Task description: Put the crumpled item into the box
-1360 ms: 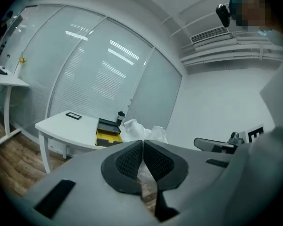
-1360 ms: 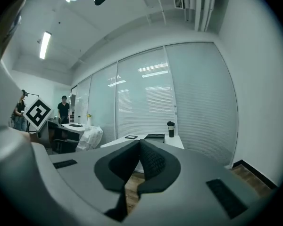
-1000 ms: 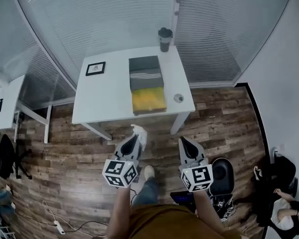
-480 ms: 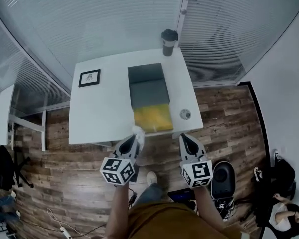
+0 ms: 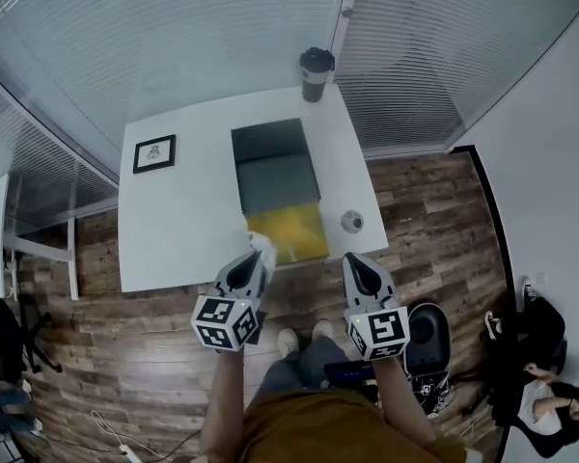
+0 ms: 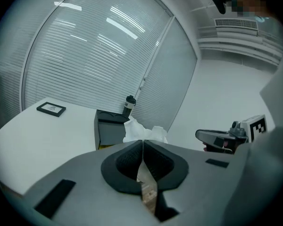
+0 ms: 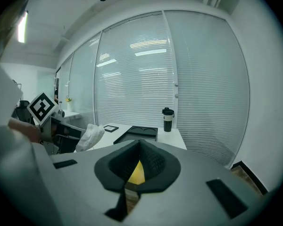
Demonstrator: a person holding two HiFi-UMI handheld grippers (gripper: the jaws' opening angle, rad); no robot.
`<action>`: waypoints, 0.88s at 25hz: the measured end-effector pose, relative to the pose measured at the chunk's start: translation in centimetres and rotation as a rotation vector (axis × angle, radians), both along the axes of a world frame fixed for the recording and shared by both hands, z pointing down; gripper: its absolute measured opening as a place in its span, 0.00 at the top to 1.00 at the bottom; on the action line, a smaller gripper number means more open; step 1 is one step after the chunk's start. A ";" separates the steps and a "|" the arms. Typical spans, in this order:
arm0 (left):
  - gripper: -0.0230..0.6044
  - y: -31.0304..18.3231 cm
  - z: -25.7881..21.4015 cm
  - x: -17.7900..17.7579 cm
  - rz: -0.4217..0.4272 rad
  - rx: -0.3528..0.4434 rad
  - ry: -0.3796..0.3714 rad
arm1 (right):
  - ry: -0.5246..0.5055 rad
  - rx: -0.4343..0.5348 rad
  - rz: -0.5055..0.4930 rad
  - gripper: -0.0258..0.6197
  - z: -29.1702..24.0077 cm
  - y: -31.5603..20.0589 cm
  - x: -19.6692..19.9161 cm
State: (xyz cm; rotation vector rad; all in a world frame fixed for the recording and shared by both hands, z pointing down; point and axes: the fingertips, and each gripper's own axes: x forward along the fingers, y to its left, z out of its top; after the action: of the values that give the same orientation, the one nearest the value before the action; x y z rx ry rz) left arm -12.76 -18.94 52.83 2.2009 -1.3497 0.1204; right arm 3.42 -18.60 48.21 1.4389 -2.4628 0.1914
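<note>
Head view: white table [image 5: 174, 220] on wood floor [image 5: 125, 355], blinds behind it. Open box [image 5: 275, 177] sits right of the tabletop's middle, dark half toward the far edge, yellow half [image 5: 288, 231] reaching the near edge. Tumbler [image 5: 316, 73] at the far edge, just behind the box. Picture frame [image 5: 154, 152] near the far left corner. Small round object [image 5: 352, 222] by the right edge, beside the yellow half. Left gripper [image 5: 254, 264] is at the near edge with the crumpled item [image 5: 264, 245] white at its tip, just left of the box's near left corner, not inside. Right gripper [image 5: 353, 265] is over the floor, just off the near right corner. Black round thing [image 5: 430, 330] on the floor to the right; a seated person [image 5: 550, 403] further right.

Left gripper view: left gripper [image 6: 142, 143] jaws pressed together on the crumpled item [image 6: 144, 132], which sticks up past the tips and covers part of the box [image 6: 111, 125]. Tumbler [image 6: 129, 105] behind the box, picture frame [image 6: 51, 108] far left on the table [image 6: 33, 135]. Right gripper [image 6: 224, 138] alongside.

Right gripper view: right gripper [image 7: 140, 146] tips meet, nothing between them; yellow shows through the gap lower down. Box [image 7: 142, 132] ahead, tumbler [image 7: 167, 120] at its right, picture frame [image 7: 110, 128] left. Crumpled item [image 7: 90, 138] hangs from the left gripper [image 7: 61, 132] at the left.
</note>
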 end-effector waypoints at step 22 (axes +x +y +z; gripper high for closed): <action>0.91 -3.0 2.8 1.7 0.024 -0.047 -0.053 | -0.039 -0.040 -0.025 0.94 3.4 -3.7 0.4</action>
State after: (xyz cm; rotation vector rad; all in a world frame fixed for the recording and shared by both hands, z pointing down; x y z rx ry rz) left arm -11.11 -21.96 55.63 2.1892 -1.3361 0.2187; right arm 3.80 -22.27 51.59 1.4008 -2.4918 0.2641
